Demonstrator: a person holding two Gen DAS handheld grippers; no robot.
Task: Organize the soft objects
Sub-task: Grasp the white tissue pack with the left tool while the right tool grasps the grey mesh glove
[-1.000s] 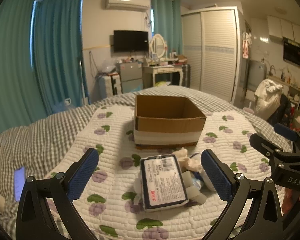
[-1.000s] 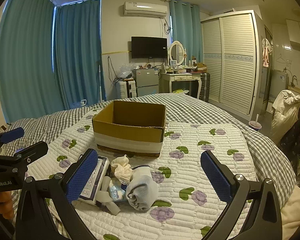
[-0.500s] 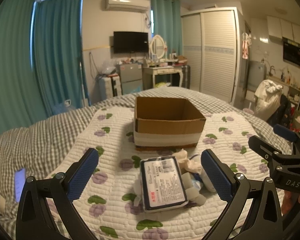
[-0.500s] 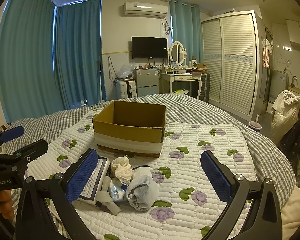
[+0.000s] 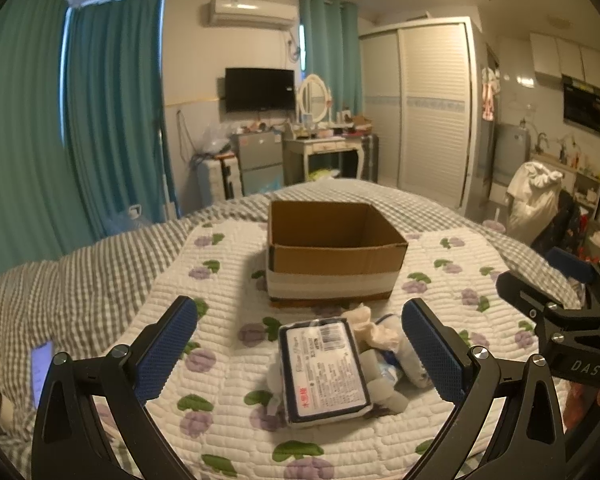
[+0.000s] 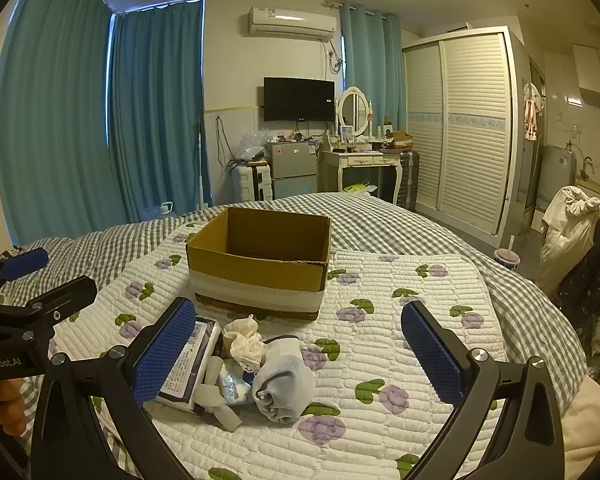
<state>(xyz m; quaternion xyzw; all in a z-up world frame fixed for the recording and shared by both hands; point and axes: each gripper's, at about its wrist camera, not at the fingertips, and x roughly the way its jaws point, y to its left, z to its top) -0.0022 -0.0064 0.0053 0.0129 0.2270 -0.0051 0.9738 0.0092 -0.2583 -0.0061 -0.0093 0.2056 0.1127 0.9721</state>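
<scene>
Here both tongs (image 5: 300, 344) (image 6: 298, 350) gape wide, empty, above a floral quilt (image 5: 228, 376) before teal curtains (image 5: 112, 112).

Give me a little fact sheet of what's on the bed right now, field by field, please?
surface: flowered quilt over a checked bedspread
container: open cardboard box, upright, nothing visible inside
pile: in front of the box, all outside it
pile items: flat tissue pack, rolled pale-blue socks, cream scrunched cloth, small wrapped packet
left gripper: jaws wide open, tissue pack between them, holding nothing
right gripper: jaws wide open, socks between them, holding nothing
packed so far: nothing
</scene>
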